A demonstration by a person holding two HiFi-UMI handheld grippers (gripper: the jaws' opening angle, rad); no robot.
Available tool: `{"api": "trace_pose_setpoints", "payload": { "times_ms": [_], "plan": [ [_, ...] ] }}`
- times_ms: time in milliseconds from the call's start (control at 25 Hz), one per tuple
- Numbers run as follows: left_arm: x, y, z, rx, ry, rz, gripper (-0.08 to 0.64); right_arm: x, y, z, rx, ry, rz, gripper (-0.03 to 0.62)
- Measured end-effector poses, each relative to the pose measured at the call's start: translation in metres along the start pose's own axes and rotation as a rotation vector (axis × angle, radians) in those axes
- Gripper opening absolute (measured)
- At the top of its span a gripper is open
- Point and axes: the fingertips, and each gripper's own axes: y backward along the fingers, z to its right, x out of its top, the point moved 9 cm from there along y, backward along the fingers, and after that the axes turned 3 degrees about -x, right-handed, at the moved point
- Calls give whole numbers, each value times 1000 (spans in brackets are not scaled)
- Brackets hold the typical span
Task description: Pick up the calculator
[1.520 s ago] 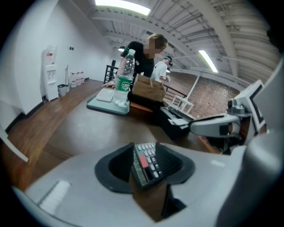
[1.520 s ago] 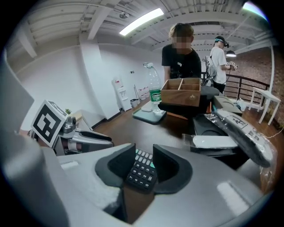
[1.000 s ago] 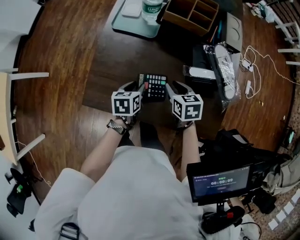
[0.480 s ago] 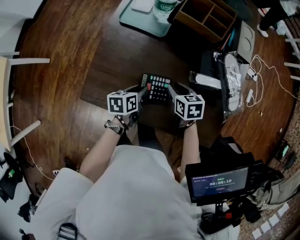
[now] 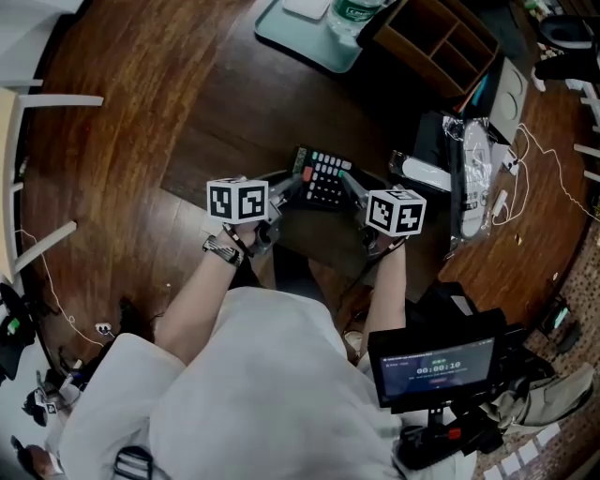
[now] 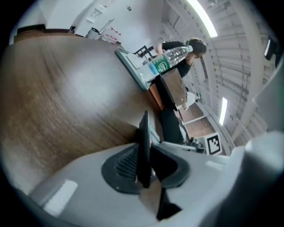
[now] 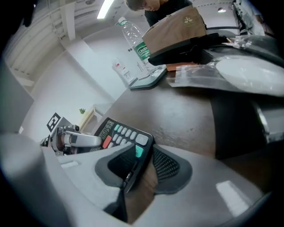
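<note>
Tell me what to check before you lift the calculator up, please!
1. Edge of the calculator between the jaws of the left gripper: ok, the jaws are closing on it.
2. Its corner between the jaws of the right gripper: ok.
3. Both grips firm enough to lift: cannot tell.
4. Bottle and wooden box well away from the calculator: ok.
5. Calculator already off the table: cannot tell.

The head view's top edge cuts off the pale green tray (image 5: 302, 39) and the clear green-labelled bottle (image 5: 356, 9), and the display of the black, colour-keyed calculator (image 5: 323, 176) is too small to read.
</note>
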Motion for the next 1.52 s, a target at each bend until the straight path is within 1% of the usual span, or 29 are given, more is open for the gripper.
{"api": "trace_pose_setpoints", "payload": {
  "times_ms": [120,240,360,560,680,840,1000,1120,1320,1520],
  "plan": [
    [1,1,0,-29,17,-9,72,-1,0,4,45,-18,2,123],
    [1,3,1,-51,10,-28,72,1,2,6,74,-23,-3,124],
    [3,6,2,-74,9,-31,72,3,4,6,113,-34,17,123],
    [9,10,3,-98,-29,-46,72,3,7,6,173,-59,46,123],
    [13,16,2,-118,-37,-44,71,7,11,-2,201,-61,70,123],
    [19,25,3,-123,-63,-43,70,10,14,-15,177,-39,82,123],
    [28,32,10,-141,-100,-45,69,19,27,-26,156,-63,149,109],
    [31,36,17,-156,-126,-50,69,22,38,-35,133,-43,178,109],
    [36,47,36,-182,-202,-73,71,22,65,-53,103,-32,252,109],
    [43,57,58,-215,-305,-101,72,14,91,-75,38,-29,350,109]
  ]
}}
